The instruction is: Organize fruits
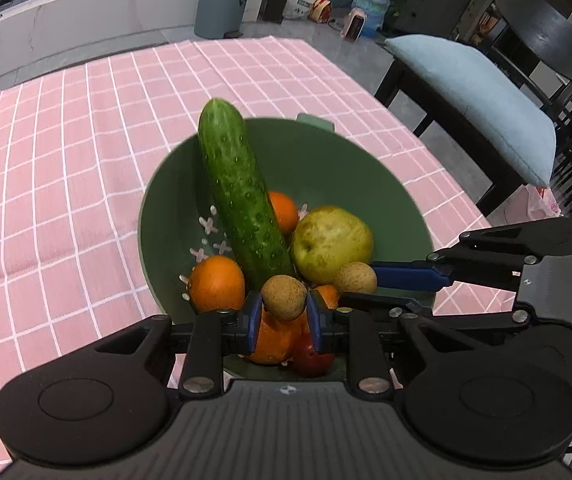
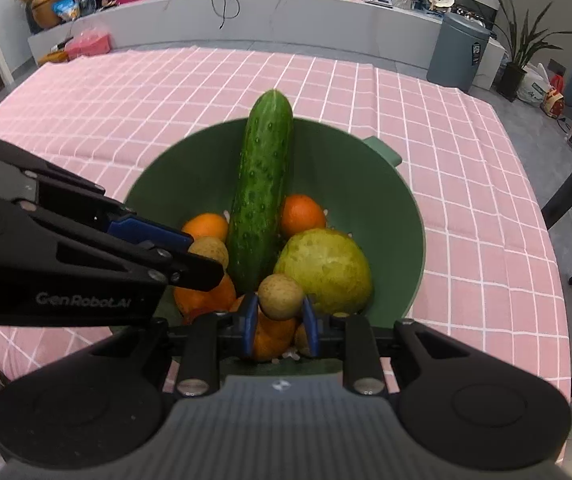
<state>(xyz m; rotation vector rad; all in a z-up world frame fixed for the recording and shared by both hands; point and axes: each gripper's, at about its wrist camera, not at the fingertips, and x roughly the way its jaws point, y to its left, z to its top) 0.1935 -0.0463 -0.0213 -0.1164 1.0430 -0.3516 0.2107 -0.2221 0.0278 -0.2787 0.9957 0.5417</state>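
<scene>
A green bowl (image 1: 326, 160) (image 2: 366, 184) on the pink checked tablecloth holds a cucumber (image 1: 242, 196) (image 2: 262, 196) leaning on its far rim, a yellow-green pear (image 1: 332, 244) (image 2: 326, 270), several oranges (image 1: 216, 284) (image 2: 302, 216) and a red fruit (image 1: 312, 358). My left gripper (image 1: 284, 318) is shut on a small brown longan (image 1: 284, 298) just above the bowl's near side. My right gripper (image 2: 280, 318) is shut on another longan (image 2: 280, 296) above the bowl. Each gripper shows in the other's view with its longan (image 1: 354, 278) (image 2: 210, 250).
The pink checked tablecloth (image 1: 66, 160) (image 2: 486, 200) covers the table around the bowl. A chair with a blue cushion (image 1: 478, 96) stands past the table's right edge. A grey bin (image 1: 222, 0) (image 2: 458, 52) stands on the floor beyond the table.
</scene>
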